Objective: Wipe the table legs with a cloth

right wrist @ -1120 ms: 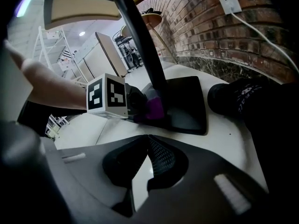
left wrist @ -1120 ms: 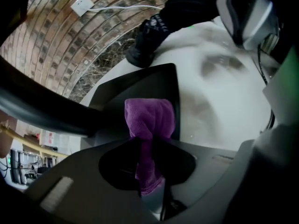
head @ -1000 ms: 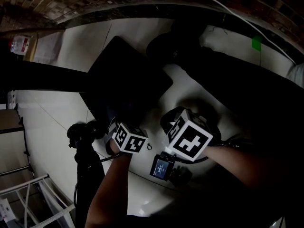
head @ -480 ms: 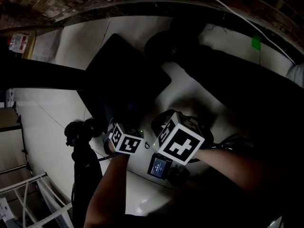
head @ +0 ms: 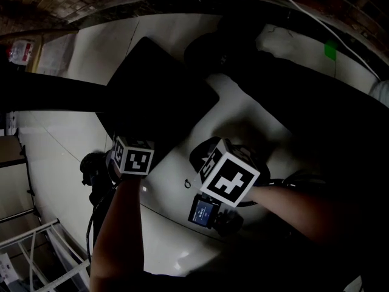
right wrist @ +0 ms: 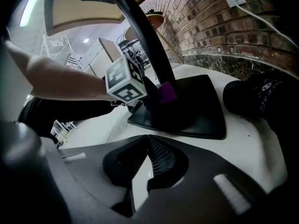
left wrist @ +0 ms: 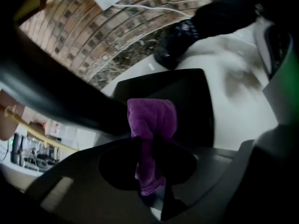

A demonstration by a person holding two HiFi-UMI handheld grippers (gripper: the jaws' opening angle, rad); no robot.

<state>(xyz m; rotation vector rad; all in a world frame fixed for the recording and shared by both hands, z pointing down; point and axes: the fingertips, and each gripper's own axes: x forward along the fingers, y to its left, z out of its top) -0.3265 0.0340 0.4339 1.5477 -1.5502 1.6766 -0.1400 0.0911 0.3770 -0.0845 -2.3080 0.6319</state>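
- Material: the purple cloth looks like a soft, light rag that folds and droops freely. It cannot break, but a loose bunch could slip out under rubbing.
- Hold point: a gathered fold is best, with a pad of fabric left proud of the tips. That is how it sits now.
- Grip: the left gripper pinches the cloth mid-bunch. One lobe stands up past the tips and a tail hangs below them.
- Location: the cloth is low down at the foot of the black table leg, where the leg meets the black base plate on the white floor.
- Contact: the right gripper view shows the purple wad against the leg's near side. Contact is likely, not certain.
- Other tool: the right gripper has its jaws pressed together with nothing between them. It is near the floor, apart from the leg and facing it.
- Judgement: the leg looks rigid and should take firm pressure, and the cloth should conform round it.
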